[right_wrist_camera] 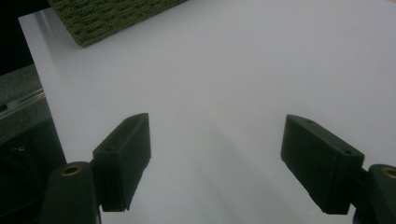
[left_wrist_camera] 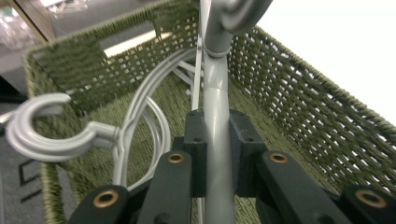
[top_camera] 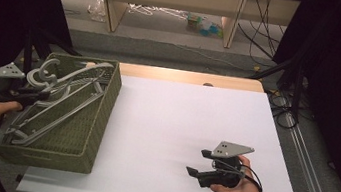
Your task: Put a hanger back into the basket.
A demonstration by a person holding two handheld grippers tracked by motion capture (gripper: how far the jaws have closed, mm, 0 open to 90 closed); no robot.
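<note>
No writing can be read on anything here; the green woven basket [top_camera: 100,116] at the table's left edge holds grey plastic hangers [top_camera: 64,99]. The left gripper [left_wrist_camera: 217,154] clamps one hanger's neck [left_wrist_camera: 218,135] above the basket, while the right gripper [right_wrist_camera: 217,161], jaws wide and empty, hovers over the white tabletop [top_camera: 180,122]

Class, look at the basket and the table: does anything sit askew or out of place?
Mildly, yes. The grey hangers lie tangled and slanted in the green basket, hooks poking above its rim. The left gripper is clamped on one hanger's bar. Nothing looks spilled or broken.
</note>
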